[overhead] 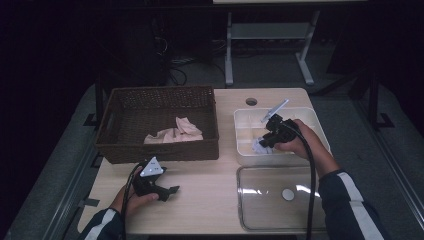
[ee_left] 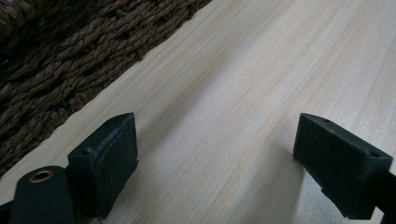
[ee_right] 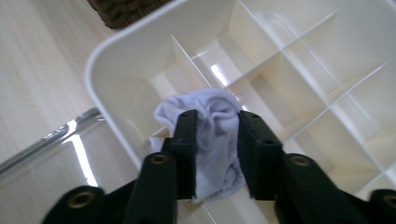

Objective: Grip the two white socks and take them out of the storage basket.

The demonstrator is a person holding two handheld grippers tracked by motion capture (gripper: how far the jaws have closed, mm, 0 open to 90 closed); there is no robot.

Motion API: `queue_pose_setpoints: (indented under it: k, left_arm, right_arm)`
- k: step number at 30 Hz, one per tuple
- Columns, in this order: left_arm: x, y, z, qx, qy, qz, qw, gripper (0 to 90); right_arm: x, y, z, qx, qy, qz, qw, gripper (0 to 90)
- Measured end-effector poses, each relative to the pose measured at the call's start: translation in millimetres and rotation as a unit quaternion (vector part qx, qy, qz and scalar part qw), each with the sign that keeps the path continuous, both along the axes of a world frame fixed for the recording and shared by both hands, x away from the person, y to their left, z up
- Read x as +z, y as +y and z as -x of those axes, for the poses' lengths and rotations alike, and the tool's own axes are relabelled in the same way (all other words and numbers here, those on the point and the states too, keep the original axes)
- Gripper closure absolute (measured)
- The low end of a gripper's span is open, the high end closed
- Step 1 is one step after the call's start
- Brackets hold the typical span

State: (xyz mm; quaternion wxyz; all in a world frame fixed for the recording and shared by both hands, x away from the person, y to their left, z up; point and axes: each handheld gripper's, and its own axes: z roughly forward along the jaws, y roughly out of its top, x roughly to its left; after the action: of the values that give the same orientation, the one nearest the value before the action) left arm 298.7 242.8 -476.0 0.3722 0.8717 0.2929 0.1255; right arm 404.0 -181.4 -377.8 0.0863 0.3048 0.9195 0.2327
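Nearest, L gripper (overhead: 172, 190) rests on the table (overhead: 210, 195) w/ jaws wide apart, nothing between them, just in front of the wicker basket (overhead: 157, 150). Farther, R gripper (ee_right: 215, 140) is clamped on a bunched white cloth (ee_right: 215, 116) over the divided white bin (overhead: 320, 127), near its front-left corner.

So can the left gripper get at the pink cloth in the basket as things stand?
Probably yes. The left gripper stands open on the table beside the basket; the pink cloth lies uncovered inside. The basket's near wall means lifting over the rim first.
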Motion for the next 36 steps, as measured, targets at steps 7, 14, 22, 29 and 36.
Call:
queue_pose_setpoints:
  k: [7, 14, 22, 29, 36]
  left_arm:
    - [0.1, 0.0, 0.0, 0.0, 0.0, -0.001, 1.0, 12.6]
    - [0.0, 0.0, -0.1, 0.0, 0.0, 0.0, 1.0, 12.6]
    - [0.1, 0.2, -1.0, -0.003, 0.0, -0.001, 1.0, 12.6]
    - [0.1, -0.4, -2.1, -0.004, 0.001, -0.001, 1.0, 12.6]
    - [0.1, -0.4, -1.8, -0.004, 0.001, 0.0, 1.0, 12.7]
  right_arm:
    - [-17.9, -4.4, -4.3, -0.003, 0.028, -0.021, 0.9994, 77.4]
    - [-27.3, -3.8, -6.5, -0.007, 0.048, -0.008, 0.9988, 79.3]
    - [-32.4, 4.1, -3.6, -0.006, 0.033, 0.023, 0.9992, 80.2]
    - [-31.4, 5.5, -4.1, -0.01, 0.007, 0.02, 0.9997, 79.7]
    - [-15.8, 5.7, 2.6, -0.003, -0.025, 0.001, 0.9997, 70.1]
